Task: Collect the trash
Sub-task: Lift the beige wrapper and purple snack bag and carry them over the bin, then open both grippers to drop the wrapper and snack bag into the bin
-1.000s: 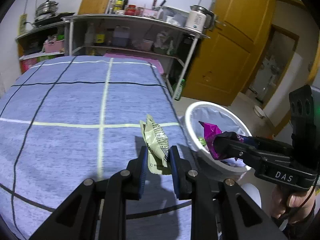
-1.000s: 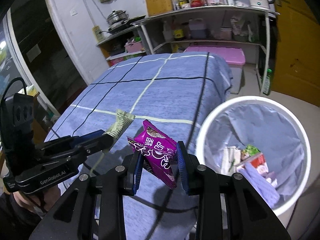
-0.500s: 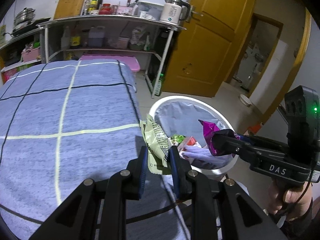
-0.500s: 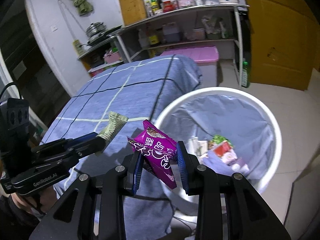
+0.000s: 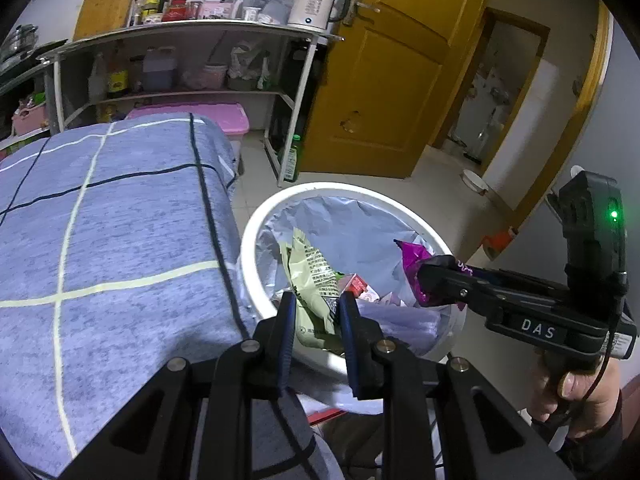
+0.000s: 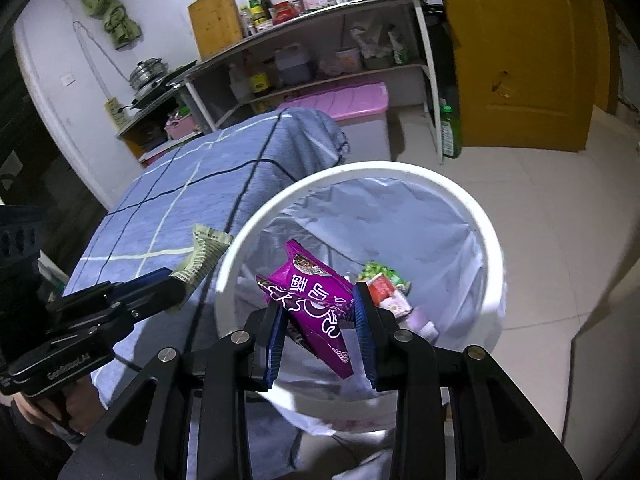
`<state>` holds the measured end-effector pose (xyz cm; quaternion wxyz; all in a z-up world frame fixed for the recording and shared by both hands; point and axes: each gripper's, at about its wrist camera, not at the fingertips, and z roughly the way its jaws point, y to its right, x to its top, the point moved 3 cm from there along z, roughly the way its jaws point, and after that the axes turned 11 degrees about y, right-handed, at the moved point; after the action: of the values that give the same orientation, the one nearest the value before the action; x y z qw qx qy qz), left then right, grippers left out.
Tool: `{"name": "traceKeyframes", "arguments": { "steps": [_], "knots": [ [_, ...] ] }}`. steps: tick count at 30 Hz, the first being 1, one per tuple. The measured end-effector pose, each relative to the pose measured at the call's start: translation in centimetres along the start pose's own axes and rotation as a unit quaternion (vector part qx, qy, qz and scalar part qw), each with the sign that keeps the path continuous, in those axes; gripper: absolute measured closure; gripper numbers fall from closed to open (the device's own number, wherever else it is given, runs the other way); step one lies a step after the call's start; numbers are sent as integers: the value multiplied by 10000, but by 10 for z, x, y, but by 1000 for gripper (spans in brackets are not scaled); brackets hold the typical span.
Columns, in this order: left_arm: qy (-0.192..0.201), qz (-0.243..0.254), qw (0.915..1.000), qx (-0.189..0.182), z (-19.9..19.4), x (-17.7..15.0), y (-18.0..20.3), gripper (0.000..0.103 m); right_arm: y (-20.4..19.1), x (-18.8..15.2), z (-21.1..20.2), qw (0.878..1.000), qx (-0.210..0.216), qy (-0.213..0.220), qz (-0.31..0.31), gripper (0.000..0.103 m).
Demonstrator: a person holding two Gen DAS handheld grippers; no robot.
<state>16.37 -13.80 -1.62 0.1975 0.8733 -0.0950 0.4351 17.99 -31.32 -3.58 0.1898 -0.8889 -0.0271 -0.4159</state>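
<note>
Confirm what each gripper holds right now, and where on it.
Left gripper pinches the green wrapper near its lower end. Right gripper clamps the purple snack packet across its middle.

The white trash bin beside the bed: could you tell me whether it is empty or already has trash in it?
Not empty. Inside the white trash bin, lined with a pale bag, wrappers already lie at the bottom, red and green among them. How full it is cannot be told.

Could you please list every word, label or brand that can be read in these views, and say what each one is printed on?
"DAS": body of the right claw.
"GenRobot.AI": body of the left claw, blurred here.
Purple wrapper: large white characters, not legible to me.
Green wrapper: fine print, too small to read.
Shelf bottles: labels too small.
</note>
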Motion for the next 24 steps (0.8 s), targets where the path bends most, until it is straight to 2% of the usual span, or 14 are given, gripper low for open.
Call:
{"name": "traceKeyframes", "arguments": {
  "steps": [13, 16, 17, 24],
  "knots": [
    [-278, 72, 9995, -85, 33, -3, 9, 80, 20, 0, 25, 9997, -152, -188, 35, 68],
    [-327, 76, 9994, -82, 38, -4, 10, 79, 24, -2, 30, 9995, -187, -250, 32, 64],
    [-342, 64, 9994, -67, 39, -4, 10, 79, 26, -2, 31, 9995, -199, -259, 28, 59],
    [-367, 20, 9993, -77, 44, -4, 9, 77, 28, -4, 32, 9994, -242, -252, -41, 58]
  ]
}}
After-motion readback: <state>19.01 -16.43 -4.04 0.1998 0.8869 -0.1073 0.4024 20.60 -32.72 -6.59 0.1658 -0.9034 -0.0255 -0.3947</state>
